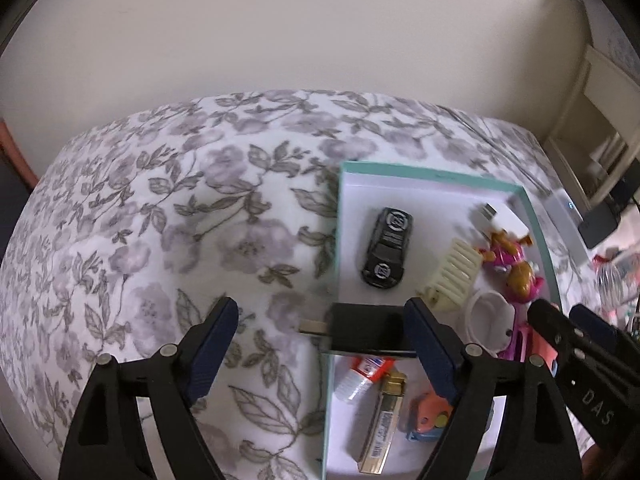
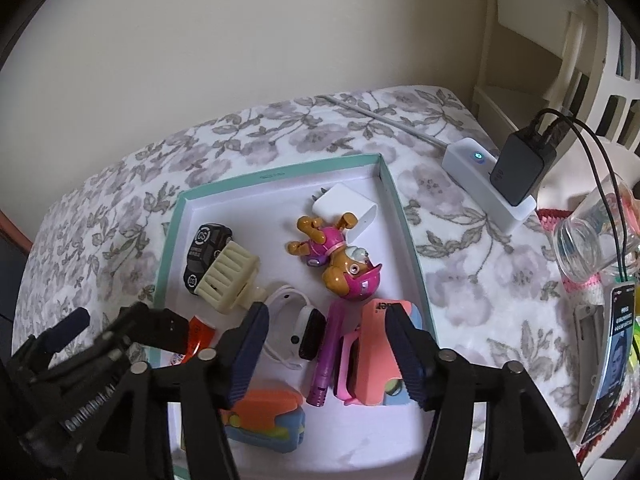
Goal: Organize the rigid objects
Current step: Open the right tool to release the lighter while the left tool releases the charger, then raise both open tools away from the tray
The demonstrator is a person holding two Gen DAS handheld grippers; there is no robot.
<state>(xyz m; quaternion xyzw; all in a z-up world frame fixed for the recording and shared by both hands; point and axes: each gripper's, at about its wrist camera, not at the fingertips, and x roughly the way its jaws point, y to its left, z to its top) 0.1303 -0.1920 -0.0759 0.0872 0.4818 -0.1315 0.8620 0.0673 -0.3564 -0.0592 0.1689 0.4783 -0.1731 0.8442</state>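
Note:
A teal-rimmed white box [image 1: 338, 216] [image 2: 390, 196] lies on a flowered bedspread and holds small items: a black toy car [image 1: 387, 248] [image 2: 206, 252], a cream comb piece [image 1: 450, 276] [image 2: 228, 276], a pink toy dog [image 2: 340, 256], a white plug [image 2: 346, 206], a white watch [image 2: 294, 320], a purple pen [image 2: 328, 354]. A black charger [image 1: 366, 330] [image 2: 170, 330] sits at the box's left rim, against the right finger of my open left gripper [image 1: 322, 322]. My right gripper [image 2: 328, 332] is open above the box, empty.
A white power strip [image 2: 486, 180] with a black adapter [image 2: 524, 166] lies right of the box. A clear glass jar [image 2: 592, 236] and a phone [image 2: 614, 364] sit at the far right. A cream wall is behind the bed.

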